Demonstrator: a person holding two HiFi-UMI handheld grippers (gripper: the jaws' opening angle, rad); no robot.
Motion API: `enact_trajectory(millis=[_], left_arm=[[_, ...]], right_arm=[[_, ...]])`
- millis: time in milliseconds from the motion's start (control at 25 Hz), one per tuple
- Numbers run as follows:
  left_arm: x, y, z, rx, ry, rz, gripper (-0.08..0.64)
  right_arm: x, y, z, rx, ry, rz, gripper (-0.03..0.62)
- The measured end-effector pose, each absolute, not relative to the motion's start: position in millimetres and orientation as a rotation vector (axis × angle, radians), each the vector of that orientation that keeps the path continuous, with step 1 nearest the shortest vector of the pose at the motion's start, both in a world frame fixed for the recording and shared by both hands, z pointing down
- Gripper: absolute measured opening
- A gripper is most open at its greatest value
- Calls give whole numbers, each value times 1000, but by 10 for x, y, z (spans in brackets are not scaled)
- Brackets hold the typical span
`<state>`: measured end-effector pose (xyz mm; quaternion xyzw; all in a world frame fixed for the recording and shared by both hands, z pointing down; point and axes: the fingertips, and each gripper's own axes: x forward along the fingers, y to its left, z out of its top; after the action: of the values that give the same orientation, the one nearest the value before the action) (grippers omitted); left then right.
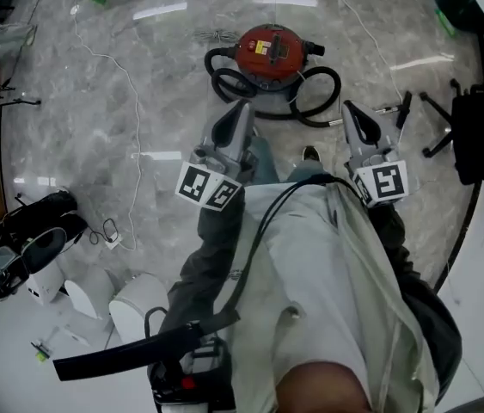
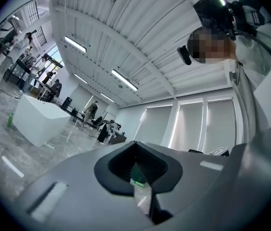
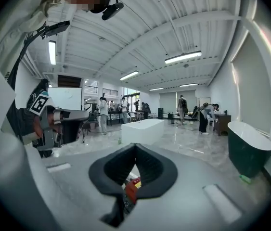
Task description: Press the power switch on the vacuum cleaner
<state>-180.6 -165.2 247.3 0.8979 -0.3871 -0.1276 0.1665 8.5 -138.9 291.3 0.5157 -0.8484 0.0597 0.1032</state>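
The red vacuum cleaner (image 1: pixel 271 51) stands on the marble floor ahead of me, its black hose (image 1: pixel 315 101) coiled round it. Both grippers are held at waist height, short of the vacuum and well above the floor. My left gripper (image 1: pixel 241 112) points at the hose's left loops with its jaws together. My right gripper (image 1: pixel 348 110) hangs to the right of the hose, jaws also together. In the right gripper view a sliver of the red vacuum cleaner (image 3: pixel 131 188) shows through the slit below the right gripper (image 3: pixel 134 147). The left gripper (image 2: pixel 136 146) shows only floor through its slit.
A black office chair (image 1: pixel 480 131) stands at the right, and small dark tools (image 1: pixel 402 107) lie near the hose. White appliances (image 1: pixel 95 295), a black bag (image 1: pixel 39 229) and a thin cable (image 1: pixel 131 119) lie at the left. People stand far off by a white counter (image 3: pixel 142 130).
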Motion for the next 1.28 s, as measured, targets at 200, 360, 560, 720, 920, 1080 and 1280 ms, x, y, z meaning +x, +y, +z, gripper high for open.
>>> enact_trajectory(millis=[200,360,560,720,920,1080,1280], left_arm=[[-2303,-2177,2443,2653,-1033,-230,2],[-2449,-2495,2505,2688,-973,-180,3],[-2244,-2688,2647,2692,-864,-143,3],[-2123,-2776,2685,2684,-829,-124,3],[-2127,-2925,2709,2652,-884,-134,3],[-2279,-2977,2697,2625,-959,-145,3],[-2399,-3020,2834,2567,-1034,-123,3]], right_arm=[[-457,-1722,2769,1635,-2473,154,0],[-628,-1752,2781,1734,-2406,163,0],[-498,-1658,2961,1815,-2281,237,0],[-421,-1714,3027,1797,-2225,249,0],[-346,-1983,3121,1758,-2253,276,0],[-469,-2227,3140,1673,-2309,272,1],[-507,-2444,3300,1572,-2327,261,0]])
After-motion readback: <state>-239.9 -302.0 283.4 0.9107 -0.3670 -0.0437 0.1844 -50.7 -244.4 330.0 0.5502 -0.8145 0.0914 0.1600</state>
